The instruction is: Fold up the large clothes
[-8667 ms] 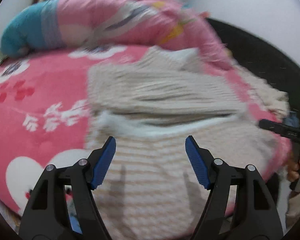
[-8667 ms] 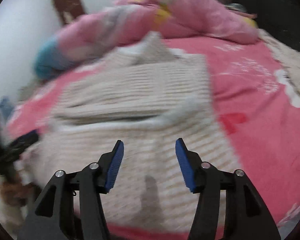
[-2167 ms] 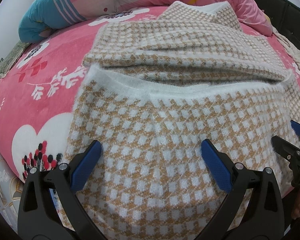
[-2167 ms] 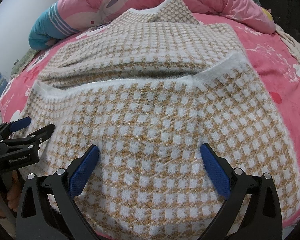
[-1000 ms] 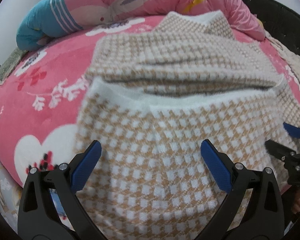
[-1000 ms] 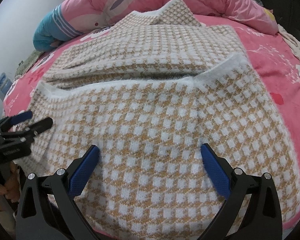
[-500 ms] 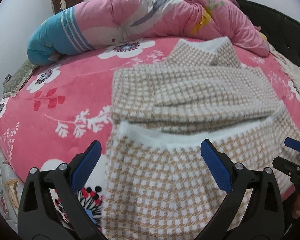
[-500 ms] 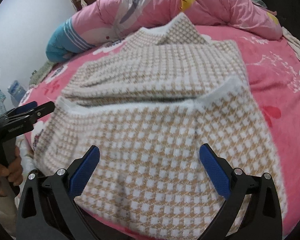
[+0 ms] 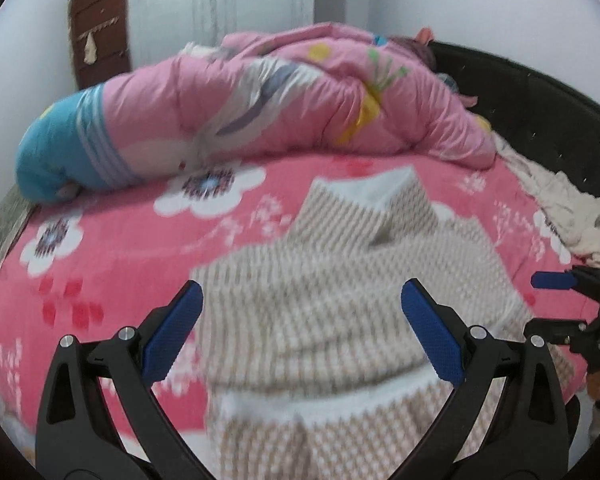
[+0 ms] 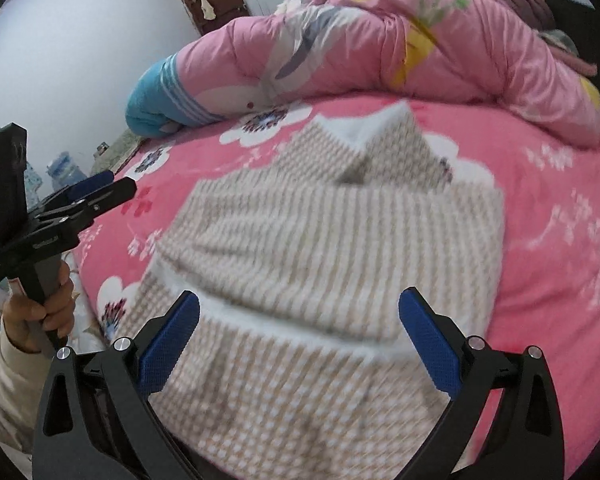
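On the pink flowered bed (image 9: 112, 256), toward its near edge, lies the checked sweater (image 10: 324, 248), tan and white, fuzzy knit. Folded state: the lower part is doubled up over the body, its white hem band running across the near half; a collar point with white lining stands up at the far end. Sides look tucked in, so the outline is roughly a rectangle. Both views are motion-blurred; fine weave cannot be read.

Left gripper (image 9: 300, 336): jaws wide apart, nothing between them, held above the sweater's near-left part. Right gripper (image 10: 300, 338): jaws likewise spread, empty, above the near half. Judgement: both are raised clear so the fold can settle and be checked before a further fold.

A rolled pink quilt (image 9: 260, 104) sits along the bed's far edge, well apart from the sweater.
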The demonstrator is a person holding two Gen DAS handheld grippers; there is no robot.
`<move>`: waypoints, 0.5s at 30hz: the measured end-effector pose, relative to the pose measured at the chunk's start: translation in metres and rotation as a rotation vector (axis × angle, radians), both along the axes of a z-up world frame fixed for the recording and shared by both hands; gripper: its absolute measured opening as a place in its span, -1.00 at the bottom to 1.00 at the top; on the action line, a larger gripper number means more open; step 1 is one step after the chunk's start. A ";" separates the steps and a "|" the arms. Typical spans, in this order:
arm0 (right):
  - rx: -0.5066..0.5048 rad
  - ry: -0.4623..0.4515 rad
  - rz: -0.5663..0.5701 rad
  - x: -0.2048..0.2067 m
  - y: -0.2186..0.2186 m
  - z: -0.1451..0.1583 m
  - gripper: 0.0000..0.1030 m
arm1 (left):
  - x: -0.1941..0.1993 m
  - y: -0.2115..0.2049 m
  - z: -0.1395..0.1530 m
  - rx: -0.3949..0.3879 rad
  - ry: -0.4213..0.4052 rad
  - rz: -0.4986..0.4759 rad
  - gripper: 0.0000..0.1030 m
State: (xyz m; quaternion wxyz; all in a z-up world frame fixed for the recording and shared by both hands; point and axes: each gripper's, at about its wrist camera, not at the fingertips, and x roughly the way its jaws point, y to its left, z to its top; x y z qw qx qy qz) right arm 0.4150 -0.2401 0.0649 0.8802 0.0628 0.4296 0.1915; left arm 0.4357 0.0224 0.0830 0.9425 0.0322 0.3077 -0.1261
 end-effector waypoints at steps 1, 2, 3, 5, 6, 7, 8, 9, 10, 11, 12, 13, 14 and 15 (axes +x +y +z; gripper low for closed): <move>-0.019 0.000 -0.005 0.012 -0.003 0.007 0.88 | 0.010 -0.001 0.004 -0.021 -0.010 -0.020 0.88; -0.043 -0.001 -0.010 0.026 -0.005 0.011 0.88 | 0.017 -0.001 0.007 -0.041 -0.014 -0.034 0.88; -0.058 -0.002 -0.011 0.032 -0.006 0.013 0.88 | 0.027 -0.002 0.009 -0.066 -0.012 -0.048 0.88; -0.088 0.007 -0.019 0.059 -0.007 0.017 0.88 | 0.052 -0.004 0.008 -0.113 0.010 -0.062 0.88; -0.087 0.015 -0.020 0.068 -0.009 0.017 0.88 | 0.065 -0.005 0.005 -0.132 0.027 -0.062 0.88; -0.078 0.026 -0.019 0.084 -0.010 0.018 0.88 | 0.084 -0.007 0.001 -0.155 0.054 -0.055 0.88; -0.069 0.035 -0.023 0.099 -0.011 0.019 0.88 | 0.096 -0.008 -0.003 -0.169 0.073 -0.050 0.88; -0.065 0.040 -0.028 0.108 -0.011 0.018 0.88 | 0.113 -0.010 -0.009 -0.191 0.101 -0.046 0.88; -0.061 0.045 -0.037 0.123 -0.012 0.017 0.88 | 0.130 -0.013 -0.015 -0.213 0.130 -0.043 0.88; -0.060 0.049 -0.047 0.135 -0.013 0.016 0.88 | 0.142 -0.013 -0.021 -0.229 0.154 -0.039 0.88; -0.053 0.058 -0.063 0.151 -0.015 0.013 0.88 | 0.159 -0.015 -0.029 -0.252 0.190 -0.033 0.88; -0.045 0.068 -0.074 0.162 -0.017 0.011 0.89 | 0.176 -0.017 -0.037 -0.279 0.229 -0.031 0.88; -0.029 0.082 -0.087 0.178 -0.020 0.007 0.88 | 0.188 -0.018 -0.044 -0.301 0.258 -0.030 0.88; -0.018 0.092 -0.098 0.188 -0.022 0.005 0.88 | 0.204 -0.020 -0.053 -0.333 0.296 -0.032 0.88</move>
